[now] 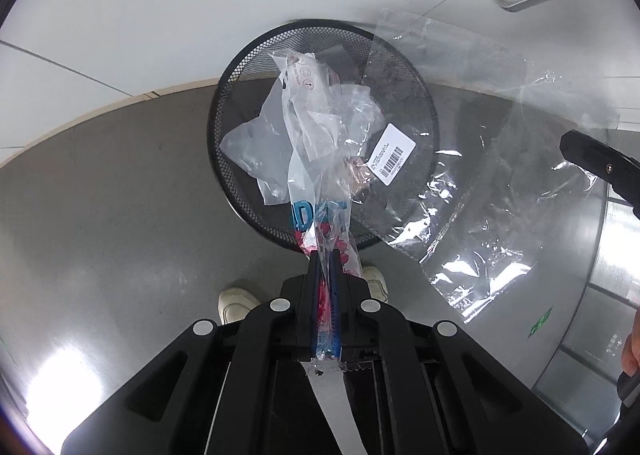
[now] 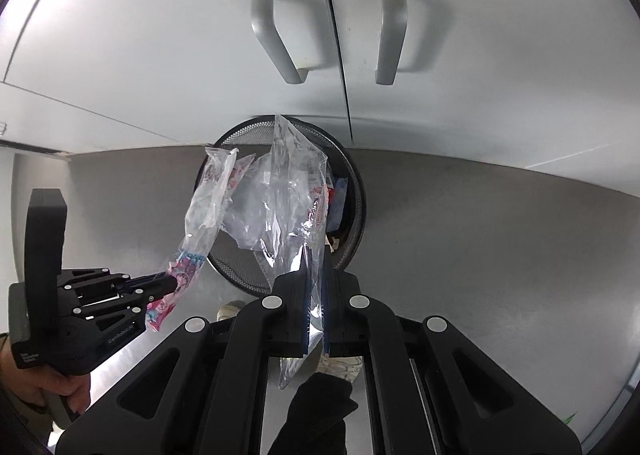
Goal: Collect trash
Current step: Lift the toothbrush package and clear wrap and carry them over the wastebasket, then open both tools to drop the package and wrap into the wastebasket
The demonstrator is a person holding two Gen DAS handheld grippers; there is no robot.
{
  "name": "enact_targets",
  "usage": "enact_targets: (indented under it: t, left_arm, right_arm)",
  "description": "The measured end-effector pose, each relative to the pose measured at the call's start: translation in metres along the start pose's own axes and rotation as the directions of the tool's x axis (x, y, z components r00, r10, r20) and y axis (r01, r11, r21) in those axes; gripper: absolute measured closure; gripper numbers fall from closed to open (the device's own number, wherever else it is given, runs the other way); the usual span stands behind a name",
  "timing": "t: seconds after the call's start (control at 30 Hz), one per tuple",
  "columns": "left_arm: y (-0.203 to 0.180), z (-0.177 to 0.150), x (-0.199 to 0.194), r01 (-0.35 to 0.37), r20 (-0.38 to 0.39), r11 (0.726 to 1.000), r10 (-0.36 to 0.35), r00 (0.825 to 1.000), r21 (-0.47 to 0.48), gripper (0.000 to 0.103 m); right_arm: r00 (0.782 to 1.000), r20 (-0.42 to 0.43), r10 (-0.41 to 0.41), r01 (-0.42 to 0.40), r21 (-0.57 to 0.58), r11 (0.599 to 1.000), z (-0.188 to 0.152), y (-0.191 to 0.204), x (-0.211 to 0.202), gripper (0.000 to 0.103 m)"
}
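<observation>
Above the round black wire-mesh wastebasket [image 1: 320, 135], my left gripper [image 1: 326, 255] is clamped tight on a crumpled clear plastic wrapper with pink and blue print [image 1: 320, 191], which dangles over the basket's near rim. My right gripper [image 2: 316, 255] is likewise pinched shut on a large clear plastic bag [image 2: 292, 191], hanging over the same basket; from the left camera that sheet spreads across the basket's right side.

Inside the basket lie crumpled clear plastic bags [image 1: 256, 151], one bearing a white barcode label [image 1: 392, 155], with some blue and red scraps [image 2: 338, 195] against the far wall.

The basket stands on a grey floor [image 1: 120, 195] just in front of white cabinet doors with grey handles [image 2: 276, 39]. White shoes [image 1: 236, 303] show on the floor on the near side of the basket. A hand [image 2: 60, 387] grips the left tool's handle.
</observation>
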State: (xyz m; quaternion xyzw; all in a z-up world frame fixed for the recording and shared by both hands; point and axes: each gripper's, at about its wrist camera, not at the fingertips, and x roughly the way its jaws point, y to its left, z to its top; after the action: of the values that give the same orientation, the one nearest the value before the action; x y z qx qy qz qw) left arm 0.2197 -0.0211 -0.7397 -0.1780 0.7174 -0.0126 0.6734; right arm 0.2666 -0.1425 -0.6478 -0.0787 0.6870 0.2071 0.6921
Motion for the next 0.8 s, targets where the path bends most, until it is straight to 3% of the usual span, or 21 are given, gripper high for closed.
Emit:
enact_targets:
  t: [0.43, 0.5, 0.57, 0.63, 0.8]
  left_arm:
    - [0.002, 0.012, 0.006, 0.024, 0.018, 0.999, -0.024, 1.000, -0.023, 0.096]
    - [-0.002, 0.017, 0.000, 0.025, 0.030, 0.999, -0.024, 0.999, -0.024, 0.083]
    - [-0.003, 0.021, -0.004, 0.020, 0.041, 0.999, -0.018, 0.999, -0.031, 0.073]
    - [-0.004, 0.021, -0.008, 0.011, 0.048, 0.999, -0.010, 0.999, -0.034, 0.072]
    - [-0.007, 0.021, -0.019, -0.016, 0.054, 1.000, 0.017, 0.998, -0.019, 0.064]
  right_arm:
    - [1.000, -0.022, -0.002, 0.002, 0.006, 1.000, 0.008, -0.007, 0.057, 0.098]
    - [1.000, -0.021, -0.012, 0.012, 0.005, 1.000, 0.008, -0.004, 0.057, 0.097]
    - [1.000, -0.023, -0.018, 0.018, 0.005, 1.000, 0.009, -0.004, 0.057, 0.090]
    - [1.000, -0.021, -0.023, 0.023, 0.005, 1.000, 0.008, -0.004, 0.057, 0.077]
    - [0.999, -0.017, -0.031, 0.030, -0.012, 0.999, 0.006, -0.002, 0.053, 0.071]
